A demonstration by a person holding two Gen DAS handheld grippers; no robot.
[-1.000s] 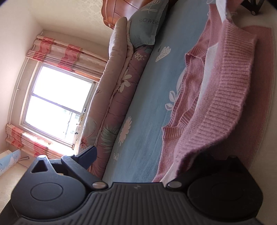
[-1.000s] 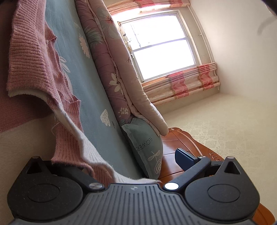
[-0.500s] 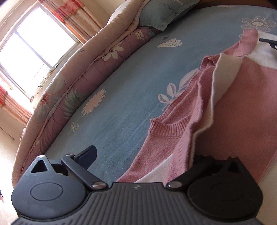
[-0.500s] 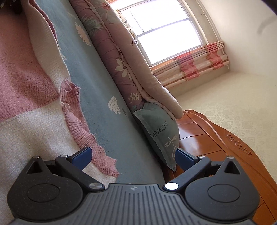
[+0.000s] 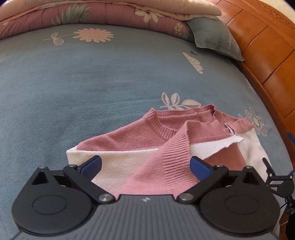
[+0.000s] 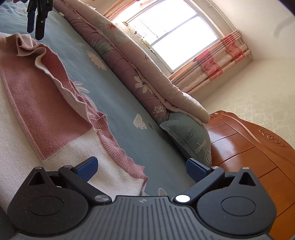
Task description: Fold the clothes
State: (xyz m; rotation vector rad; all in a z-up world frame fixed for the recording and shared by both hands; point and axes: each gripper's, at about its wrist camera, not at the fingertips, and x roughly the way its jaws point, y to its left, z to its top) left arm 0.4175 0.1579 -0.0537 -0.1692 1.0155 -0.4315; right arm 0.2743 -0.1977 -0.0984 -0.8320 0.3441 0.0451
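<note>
1. The left gripper [image 5: 145, 165] had its jaws wide apart, gripping nothing. Its blue pads [image 5: 91, 164] stood on either side of a ribbed pink fold.
2. The sweater [image 5: 132, 136], pink and cream, lay on the blue sheet [image 5: 92, 77] straight ahead of the left gripper and partly under it.
3. Its collar [image 5: 160, 125] sat ahead of the gripper, slightly right of centre, at the sweater's far edge.
4. A ribbed pink band [image 5: 175, 153] ran from the space between the jaws diagonally up towards the collar, lying over the cream panel [image 5: 118, 162].
5. To the right of that band, a cream-edged flap [image 5: 221, 144] lay folded over the body.
6. Further right, at the frame edge, part of the other gripper showed, black, beside the sweater's cream side.
7. Beyond the sweater, a rolled quilt [image 5: 92, 13] and a pillow [image 5: 212, 37] lay at the far side of the sheet; a wooden headboard [image 5: 267, 55] ran along the right.
8. The right gripper [image 6: 142, 167] was also spread wide and empty, low over the sweater [image 6: 42, 103].
9. The sweater's cream part lay under its left pad [image 6: 86, 167]; a frilled pink hem [image 6: 119, 153] ran between the jaws, and sheet [image 6: 114, 96] lay under the right side.
10. Far ahead and to its left, the left gripper [image 6: 36, 20] hung just above a rumpled sweater edge.
11. Ahead to the right were the quilt [image 6: 129, 61], pillow [image 6: 191, 136], headboard [image 6: 248, 147], a bright window [image 6: 175, 33] and striped curtains [image 6: 217, 62].
</note>
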